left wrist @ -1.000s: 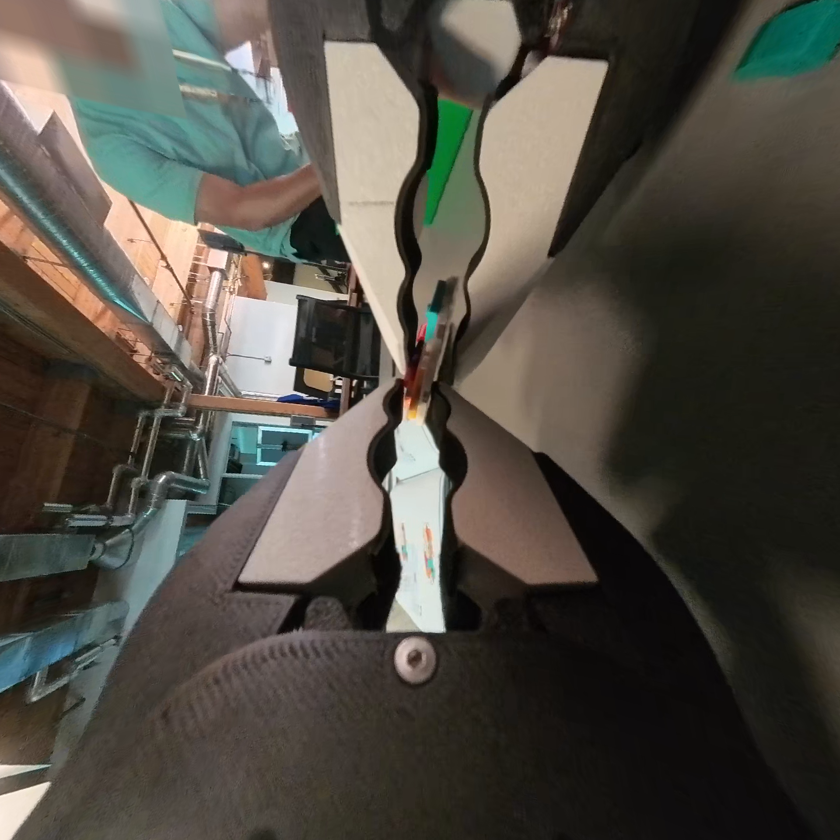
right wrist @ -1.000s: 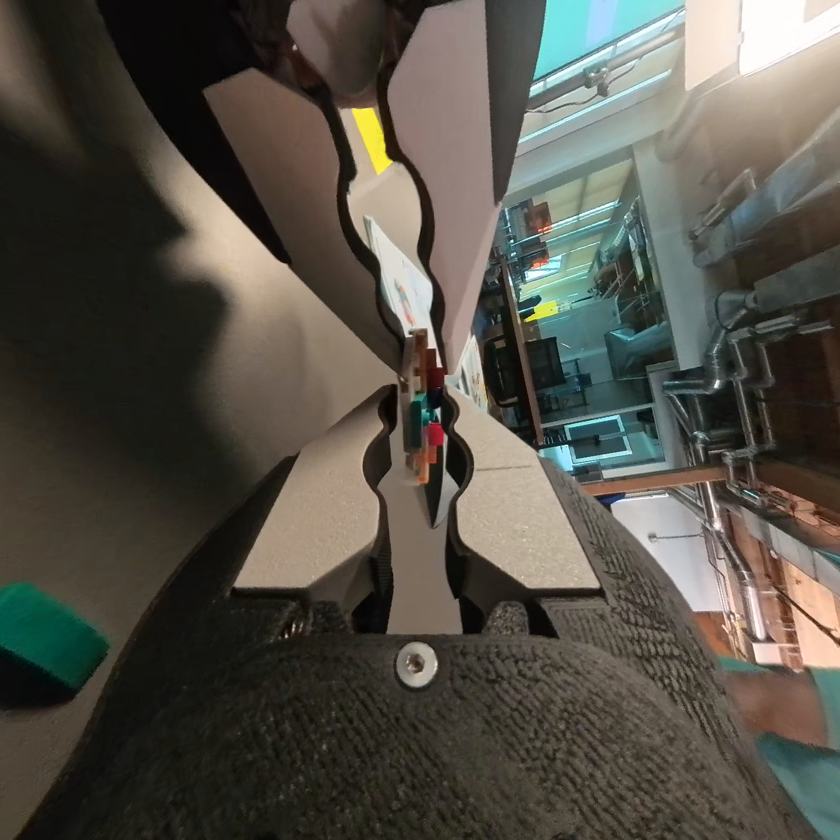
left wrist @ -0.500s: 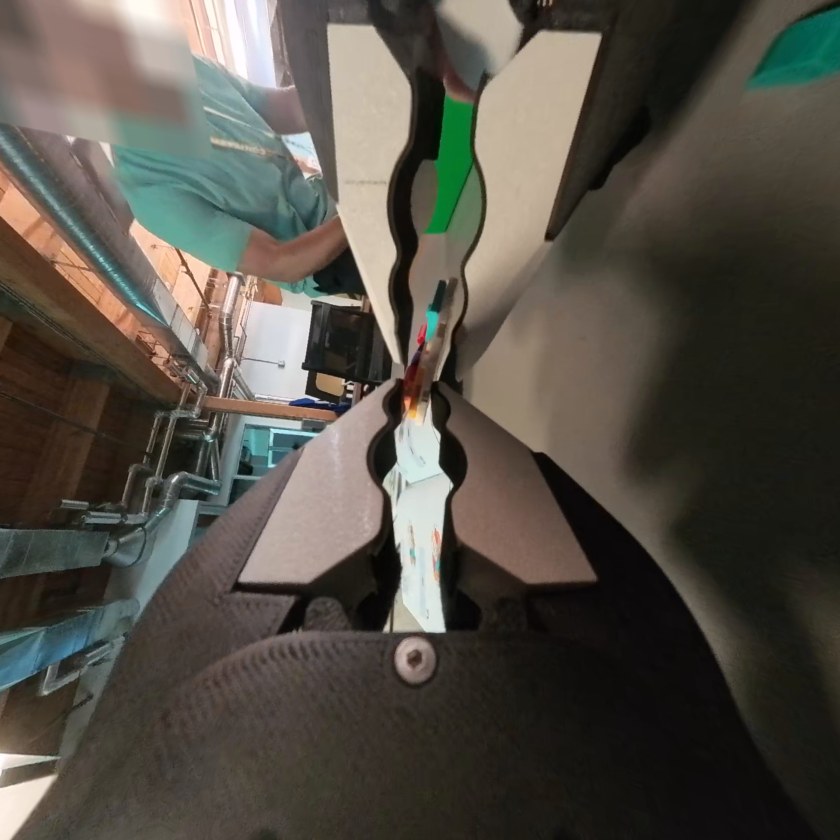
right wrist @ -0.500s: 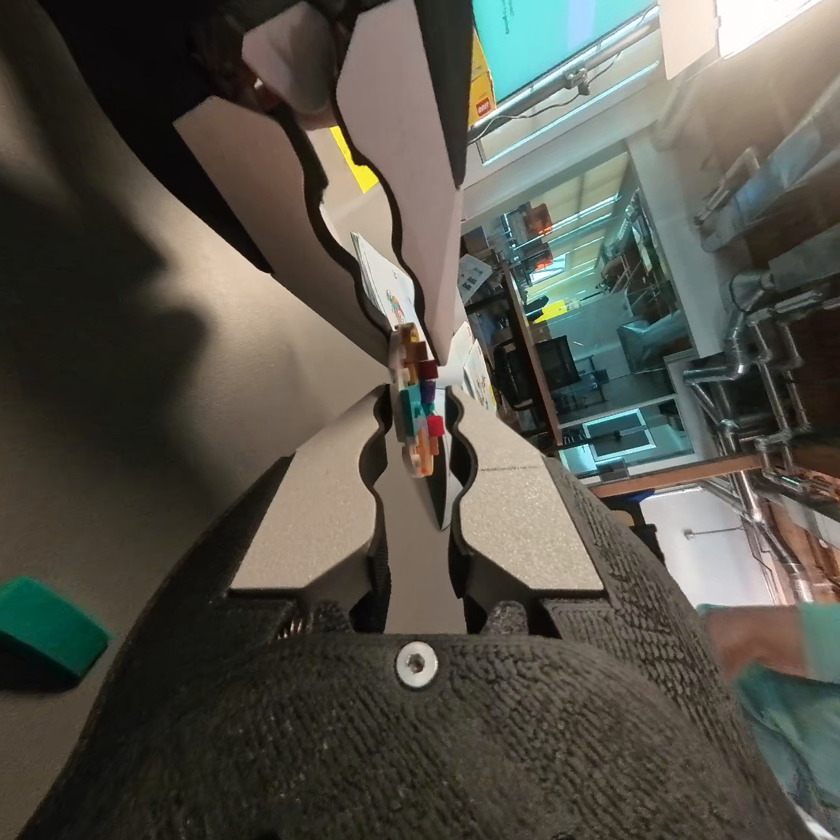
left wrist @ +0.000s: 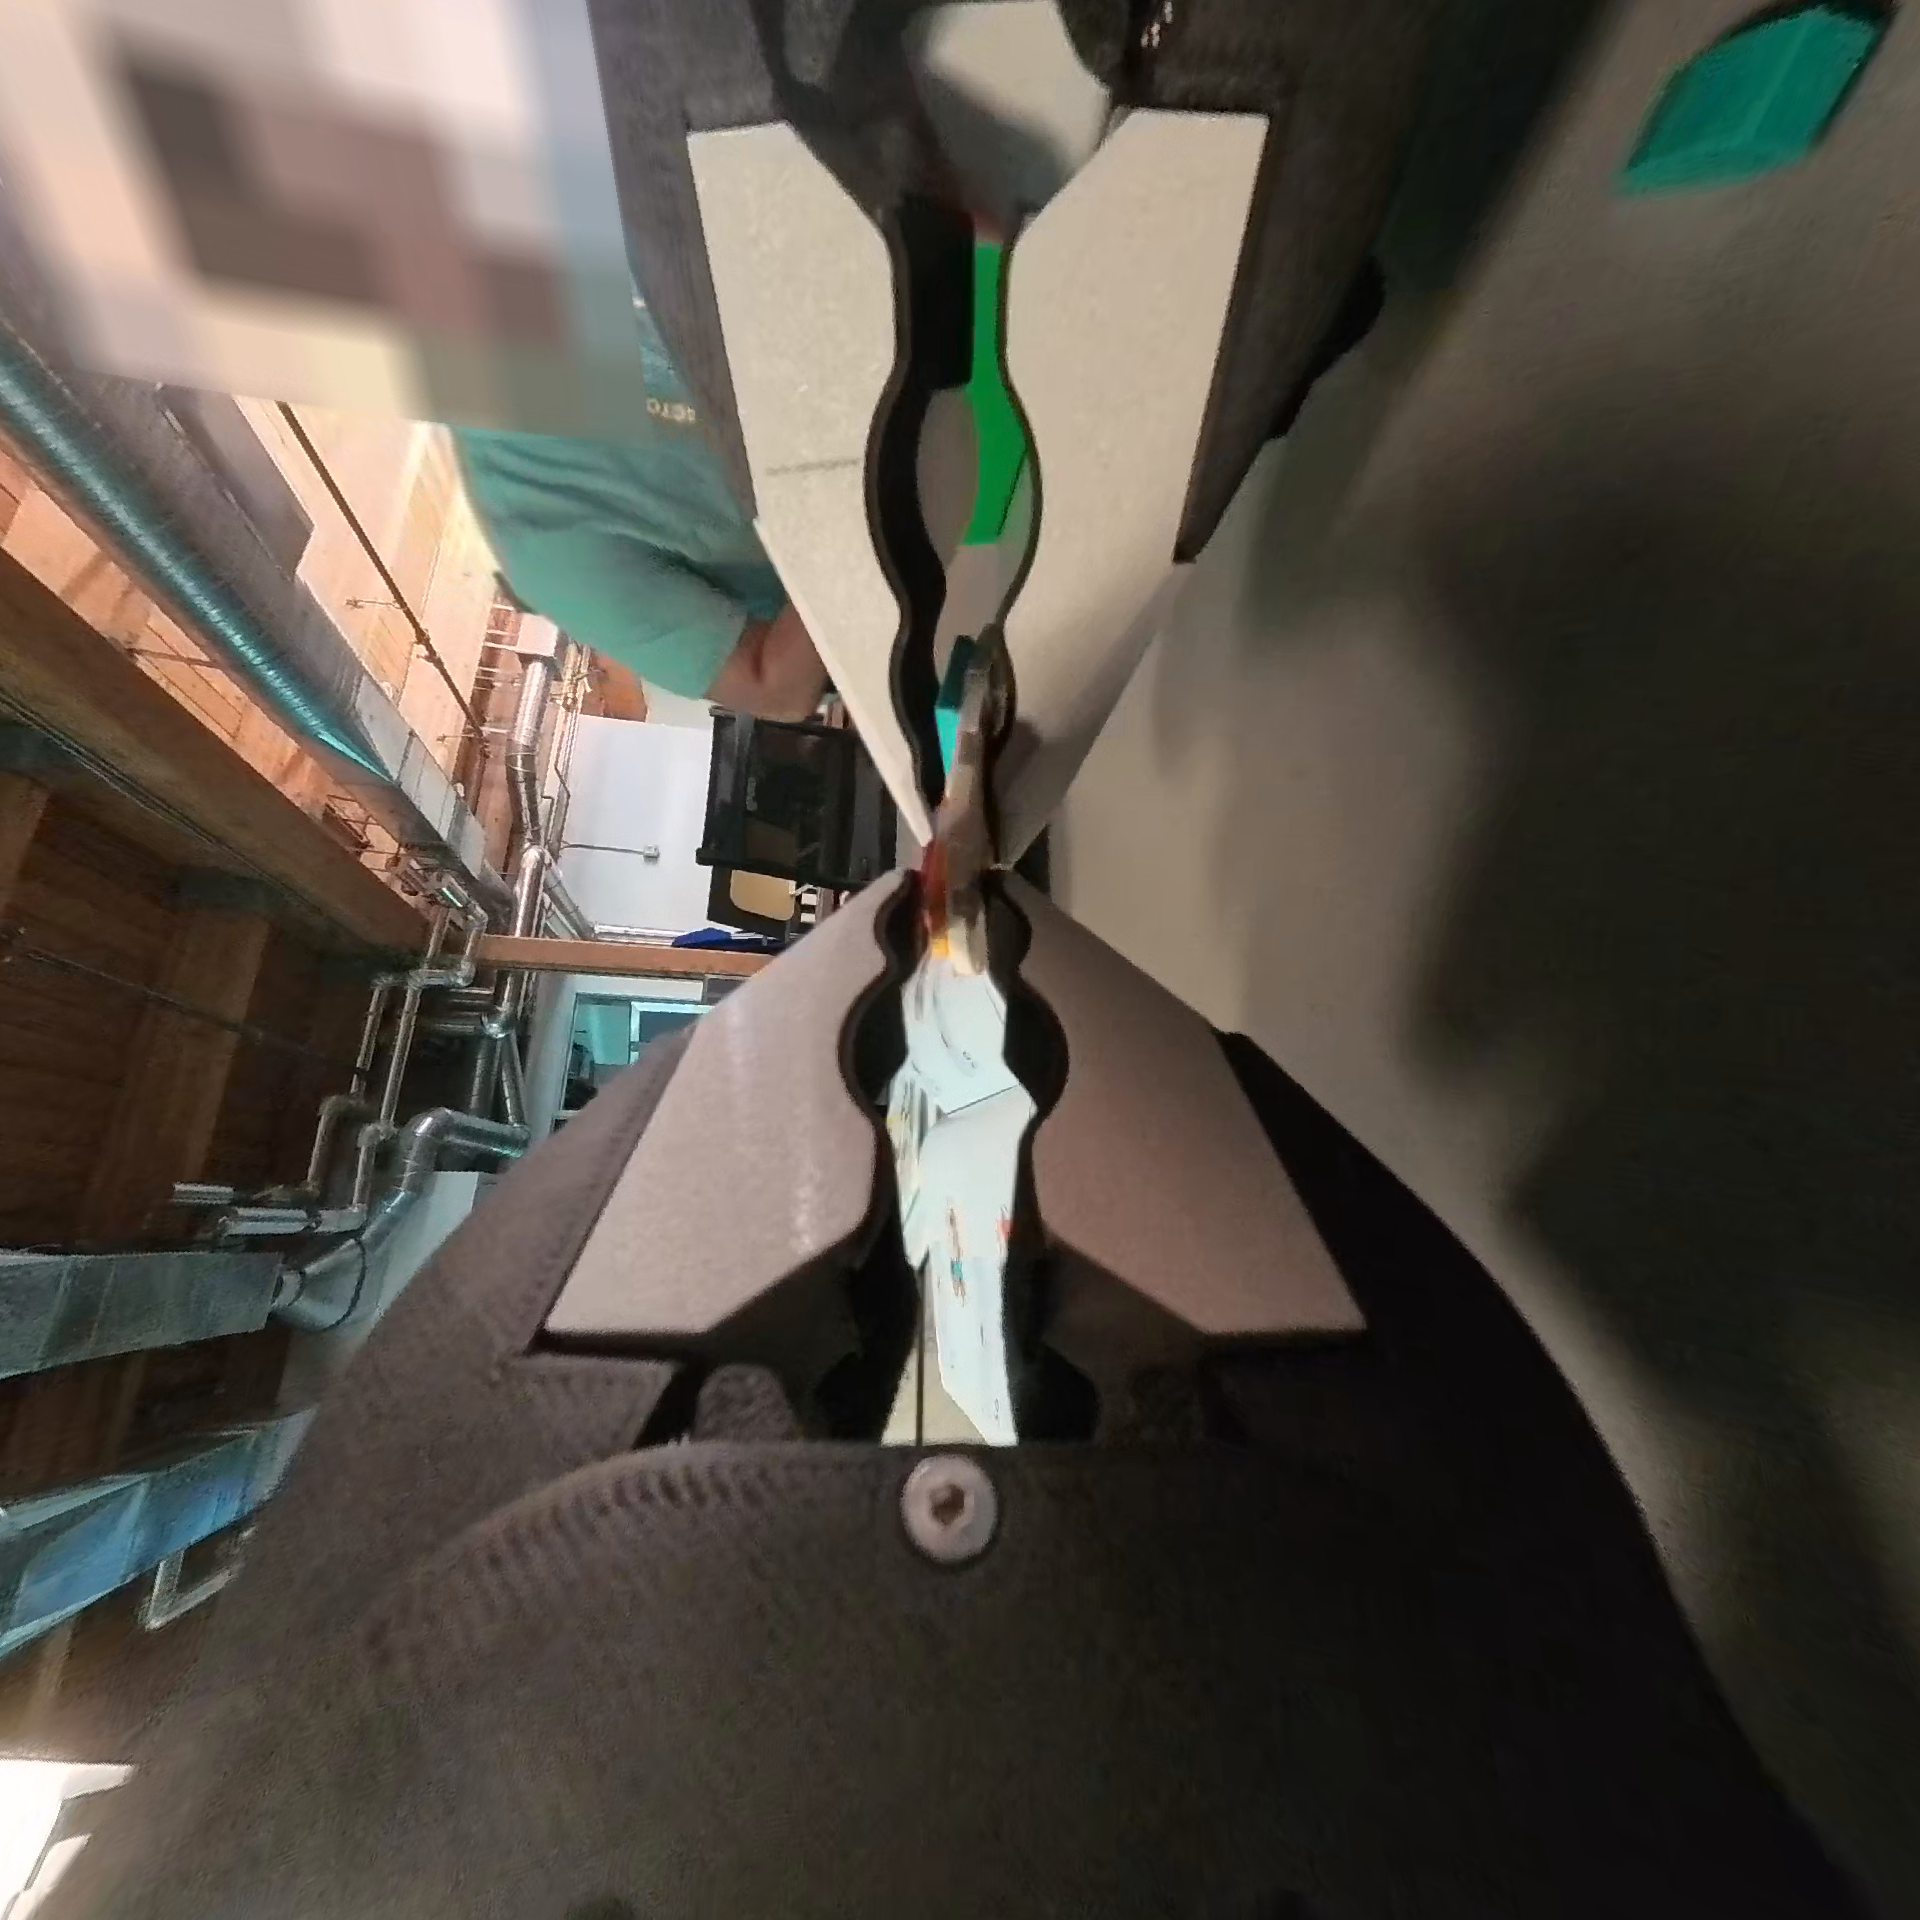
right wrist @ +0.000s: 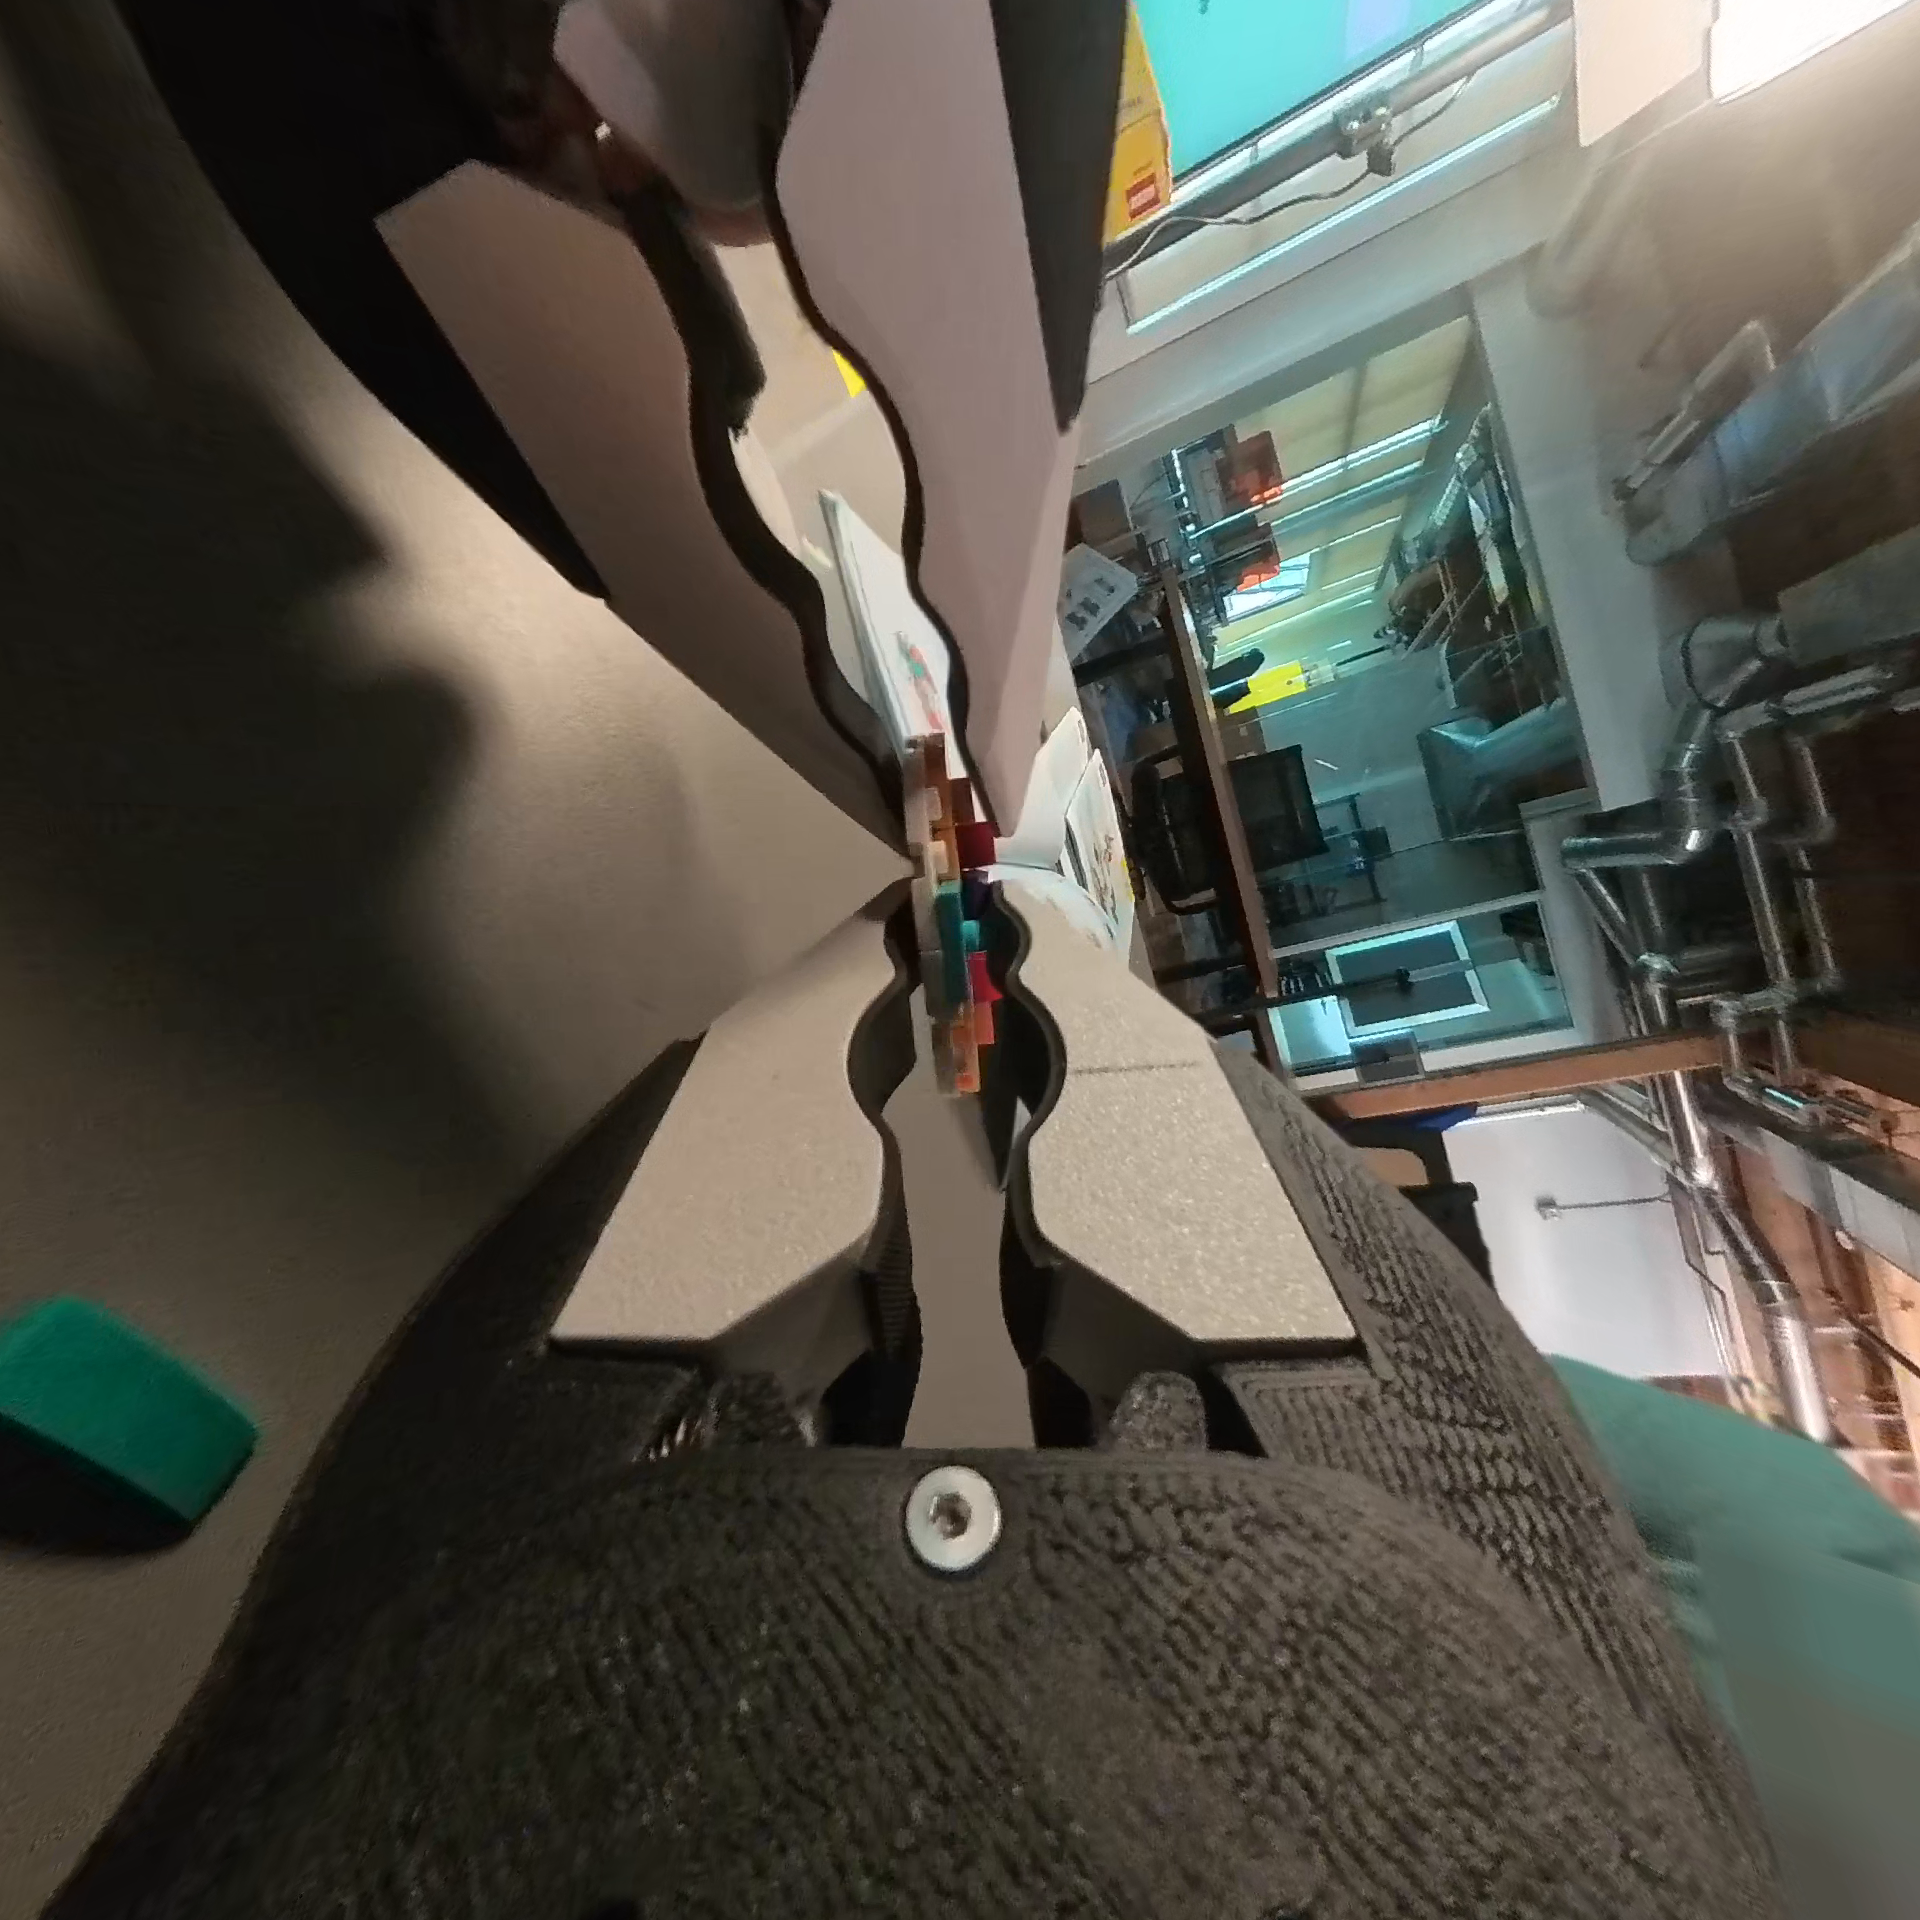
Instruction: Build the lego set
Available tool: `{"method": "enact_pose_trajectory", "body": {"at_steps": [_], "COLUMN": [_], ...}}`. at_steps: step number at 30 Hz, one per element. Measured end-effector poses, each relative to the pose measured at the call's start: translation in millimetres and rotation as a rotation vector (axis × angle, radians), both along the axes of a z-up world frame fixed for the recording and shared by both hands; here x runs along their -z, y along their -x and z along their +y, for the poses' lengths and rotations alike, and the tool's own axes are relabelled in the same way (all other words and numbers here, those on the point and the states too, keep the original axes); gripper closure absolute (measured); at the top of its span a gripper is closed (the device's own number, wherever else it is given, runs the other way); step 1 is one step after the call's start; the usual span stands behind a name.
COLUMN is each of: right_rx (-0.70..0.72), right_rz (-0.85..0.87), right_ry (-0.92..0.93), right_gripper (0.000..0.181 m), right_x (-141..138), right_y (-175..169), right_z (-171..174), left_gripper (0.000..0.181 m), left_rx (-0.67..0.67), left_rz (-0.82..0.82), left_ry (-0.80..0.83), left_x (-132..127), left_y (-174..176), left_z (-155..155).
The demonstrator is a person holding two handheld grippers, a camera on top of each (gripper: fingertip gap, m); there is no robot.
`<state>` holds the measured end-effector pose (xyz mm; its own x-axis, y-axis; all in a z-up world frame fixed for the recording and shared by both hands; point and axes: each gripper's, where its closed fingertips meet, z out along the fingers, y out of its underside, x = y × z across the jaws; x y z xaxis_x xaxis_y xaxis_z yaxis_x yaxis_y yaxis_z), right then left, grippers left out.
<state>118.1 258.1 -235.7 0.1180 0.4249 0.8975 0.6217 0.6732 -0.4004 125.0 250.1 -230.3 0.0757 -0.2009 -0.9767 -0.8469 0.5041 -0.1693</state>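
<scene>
Nothing is sharp enough to read out, but several things bear print. In the right wrist view, a yellow box (right wrist: 1138, 156) with a small red logo patch sits far above and right of the right gripper (right wrist: 951, 896), beside a teal screen (right wrist: 1299, 73) with tiny dark marks. A booklet page (right wrist: 914, 665) with a coloured figure lies just above the tips, and printed sheets (right wrist: 1091, 831) lie just right of them. In the left wrist view, printed pages (left wrist: 956, 1143) show just below the tips of the left gripper (left wrist: 951, 883), and small lettering marks a teal shirt (left wrist: 665, 410) up and to the left.
</scene>
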Motion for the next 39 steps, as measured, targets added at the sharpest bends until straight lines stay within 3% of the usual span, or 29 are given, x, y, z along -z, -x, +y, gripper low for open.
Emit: {"method": "enact_pose_trajectory", "body": {"at_steps": [6,12,25,27,31,39], "right_rx": [-0.005,-0.066,-0.076,-0.079,-0.08,-0.075], "right_rz": [-0.028,0.024,0.012,0.041,0.059,0.079], "right_ry": [0.032,0.15,0.19,0.215,0.248,0.225], "right_gripper": [0.173,0.17,0.172,0.169,0.143,0.142], "right_x": [6,9,13,12,11,7], "right_y": [0,2,2,3,2,-2], "right_z": [-1,-7,-7,-6,-6,-5], "left_gripper": [0.17,0.17,0.17,0.17,0.17,0.17], "left_rx": [0.01,0.057,0.064,0.061,0.055,0.031], "left_rz": [0.013,-0.079,-0.076,-0.1,-0.151,-0.148], "left_ry": [0.037,0.162,0.211,0.22,0.225,0.209], "left_x": [6,9,15,14,8,9], "left_y": [0,-1,-1,-1,3,7], "left_z": [-1,-4,-2,-1,2,6]}}
